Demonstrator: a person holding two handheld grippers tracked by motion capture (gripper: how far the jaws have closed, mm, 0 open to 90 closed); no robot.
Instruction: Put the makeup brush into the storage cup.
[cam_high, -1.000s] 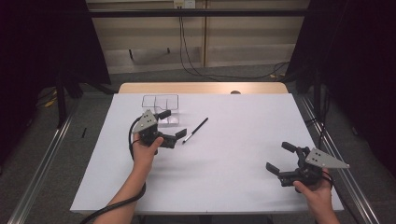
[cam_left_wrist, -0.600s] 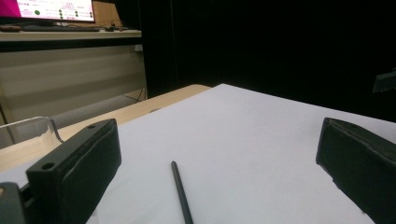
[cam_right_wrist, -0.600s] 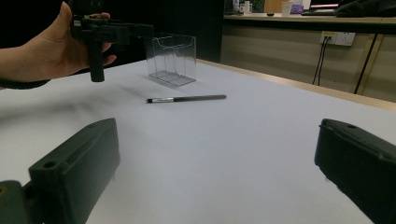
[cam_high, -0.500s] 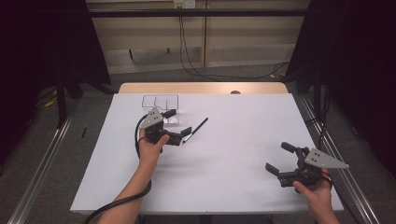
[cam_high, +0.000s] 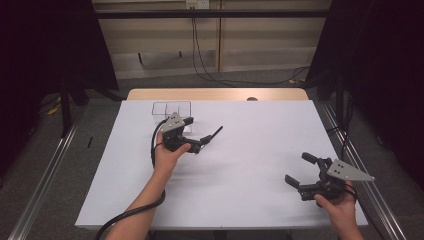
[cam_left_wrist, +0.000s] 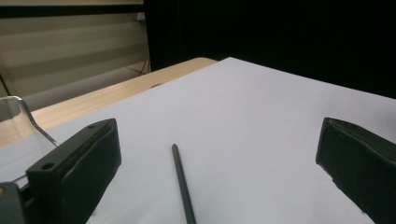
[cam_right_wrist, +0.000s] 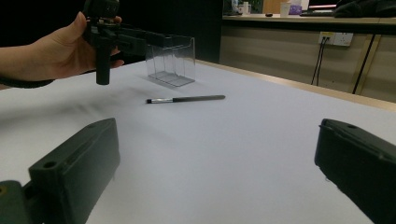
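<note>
While the left gripper (cam_high: 196, 134) hangs over the far left part of the bench (cam_high: 250, 200), its jaws stand wide apart with nothing between them but the thin black brush (cam_high: 214, 134) lying flat on the white surface. Seen from the left gripper view, the brush (cam_left_wrist: 183, 186) runs up the middle of the gap between the two black jaws, touching neither. From the high view the brush lies at a slant, its far end pointing away toward the back right, with the near end just beside the gripper's front jaw. A clear plastic box (cam_high: 171, 108) with two compartments stands just behind the left gripper, near the back edge of the white sheet; its curved clear wall (cam_left_wrist: 18, 116) shows at the left of the left gripper view. The right gripper (cam_high: 305, 170) is held near the front right corner of the bench, well apart from the brush, its jaws also spread open and holding nothing. In the right gripper view the brush (cam_right_wrist: 187, 99) lies ahead on the sheet, the clear box (cam_right_wrist: 170, 59) behind it, and the left hand (cam_right_wrist: 60, 49) with its gripper above, to the left.
</note>
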